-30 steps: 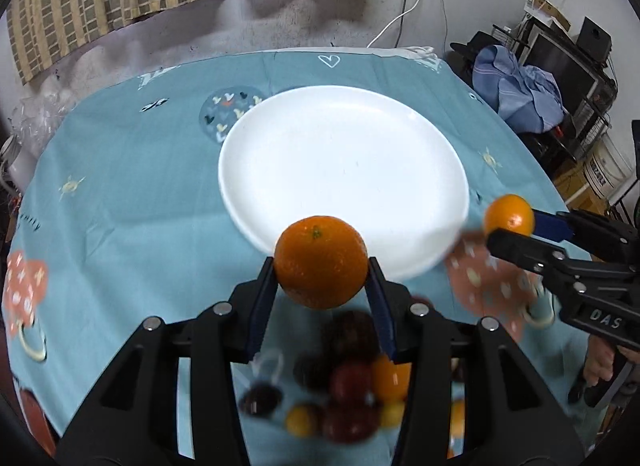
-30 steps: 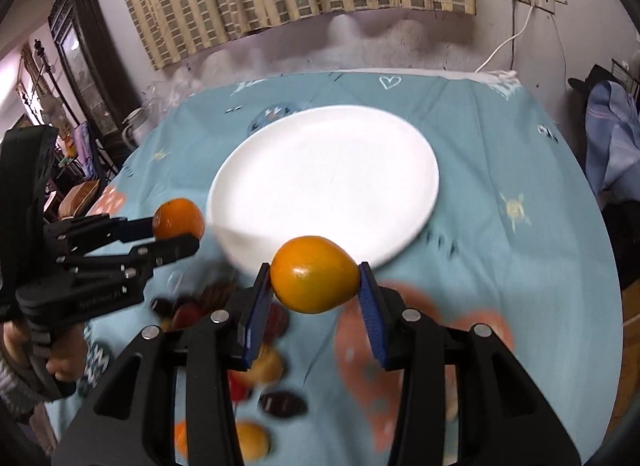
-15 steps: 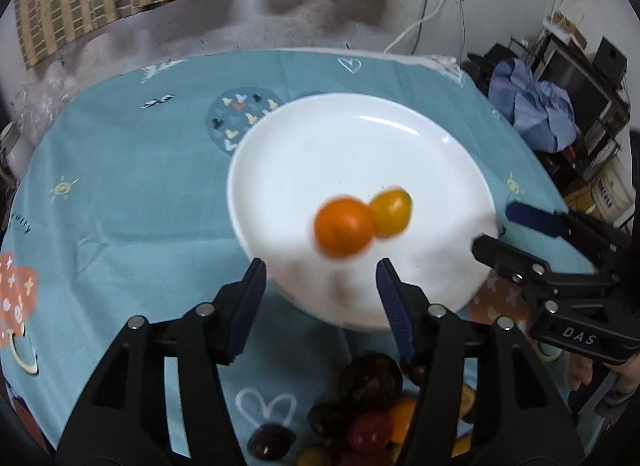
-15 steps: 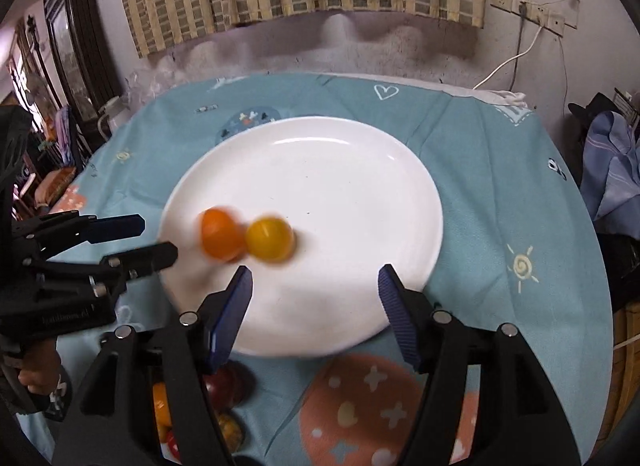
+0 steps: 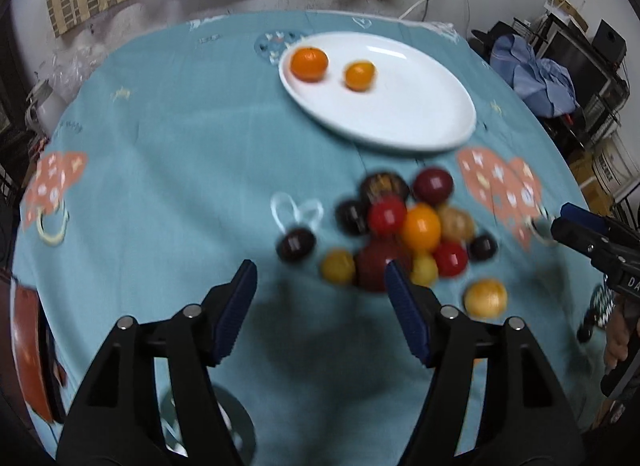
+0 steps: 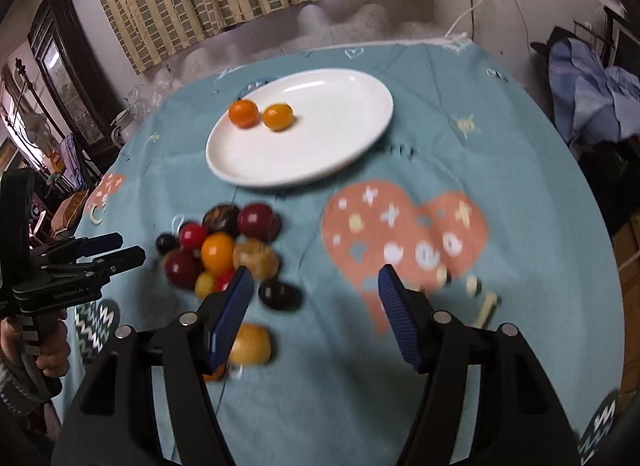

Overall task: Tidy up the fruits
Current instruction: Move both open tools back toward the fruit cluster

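Both claws empty — left gripper (image 5: 320, 286) and right gripper (image 6: 314, 292) spread wide above the mixed fruit pile (image 5: 400, 234), two oranges (image 6: 260, 114) parked on the white oval plate (image 6: 340, 137).

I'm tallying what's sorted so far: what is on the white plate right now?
Two fruits lie on the white plate: an orange and a yellower one, side by side near its left edge. Nothing covers the plate; the rest is bare.
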The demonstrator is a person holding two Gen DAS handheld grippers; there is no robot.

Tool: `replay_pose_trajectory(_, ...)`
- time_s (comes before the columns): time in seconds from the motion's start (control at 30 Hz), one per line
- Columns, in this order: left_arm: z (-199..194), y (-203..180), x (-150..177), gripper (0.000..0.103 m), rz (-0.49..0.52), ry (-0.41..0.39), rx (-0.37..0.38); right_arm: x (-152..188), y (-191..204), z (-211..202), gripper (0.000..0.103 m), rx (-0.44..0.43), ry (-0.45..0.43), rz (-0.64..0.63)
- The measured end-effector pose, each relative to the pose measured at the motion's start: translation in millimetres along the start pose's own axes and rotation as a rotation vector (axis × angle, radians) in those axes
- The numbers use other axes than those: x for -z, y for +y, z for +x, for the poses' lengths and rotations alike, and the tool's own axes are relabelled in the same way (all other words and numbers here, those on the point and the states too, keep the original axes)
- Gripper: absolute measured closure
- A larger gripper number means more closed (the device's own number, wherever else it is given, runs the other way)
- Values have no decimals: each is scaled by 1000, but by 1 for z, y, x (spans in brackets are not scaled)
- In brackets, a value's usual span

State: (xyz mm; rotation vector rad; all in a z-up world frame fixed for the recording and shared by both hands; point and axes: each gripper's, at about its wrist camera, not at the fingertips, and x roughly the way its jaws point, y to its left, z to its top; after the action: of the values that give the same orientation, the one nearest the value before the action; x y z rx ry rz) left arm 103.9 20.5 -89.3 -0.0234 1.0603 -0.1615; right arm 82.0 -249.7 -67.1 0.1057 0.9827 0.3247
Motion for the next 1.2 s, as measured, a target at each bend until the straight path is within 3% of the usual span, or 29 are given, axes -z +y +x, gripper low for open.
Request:
replay_pose_trajectory(0.23,5,-13,18,35,10,10,45,32,14,-6,37,-12,59,-21)
replay_pose_trajectory(0.93,37,-23,-13,42,39,8,116,43,9,-7,37,27,93,14)
replay_pose_trajectory(1.03,36,-18,-10,46,54,8,99,42,9,-5,37,26,93,12)
replay_pose_trajectory(1.2,30,-3,-1,43,25,18,117,42,9,-3,37,24,103,10)
